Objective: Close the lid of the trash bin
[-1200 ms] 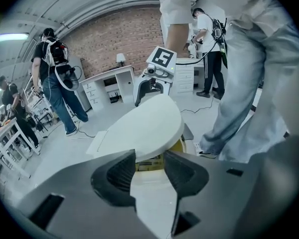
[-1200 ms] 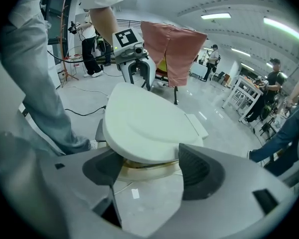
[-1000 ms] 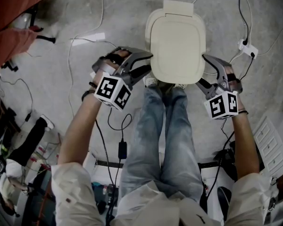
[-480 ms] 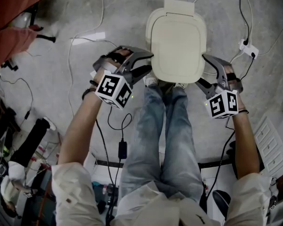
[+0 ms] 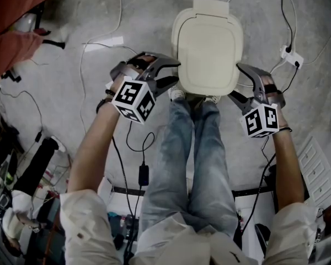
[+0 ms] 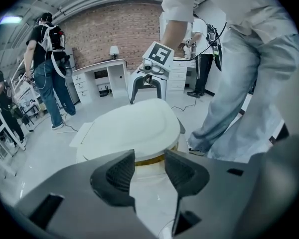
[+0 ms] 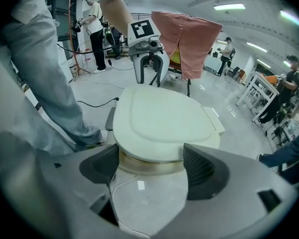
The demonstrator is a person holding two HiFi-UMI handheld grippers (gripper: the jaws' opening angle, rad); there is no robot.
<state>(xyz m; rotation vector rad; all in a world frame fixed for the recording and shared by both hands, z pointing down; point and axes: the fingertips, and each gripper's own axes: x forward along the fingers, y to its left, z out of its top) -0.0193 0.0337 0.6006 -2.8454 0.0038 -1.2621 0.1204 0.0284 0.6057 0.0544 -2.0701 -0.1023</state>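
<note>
Evidently the lid (image 5: 207, 51) lies shut. Left gripper (image 5: 175, 73) (half open) and right gripper (image 5: 236, 81) (just opening wider) flank it empty, presumably to stand clear.

A: What colour is seen on the trash bin lid (image 5: 207, 51)?

B: A plain cream is seen, and a yellowish band (image 7: 149, 167) is shown beneath it.

A: How are the grippers coloured?

B: The left hand-held gripper (image 5: 176, 73) and the right hand-held gripper (image 5: 234, 81) are finished in dark grey. Each marker cube (image 5: 133, 99) is patterned in black and white squares.

A: And the surroundings?

B: Faded light-blue jeans (image 5: 193, 159) are seen over a mottled grey floor (image 5: 99, 21). A red-brick wall (image 6: 114, 29) is shown behind.
</note>
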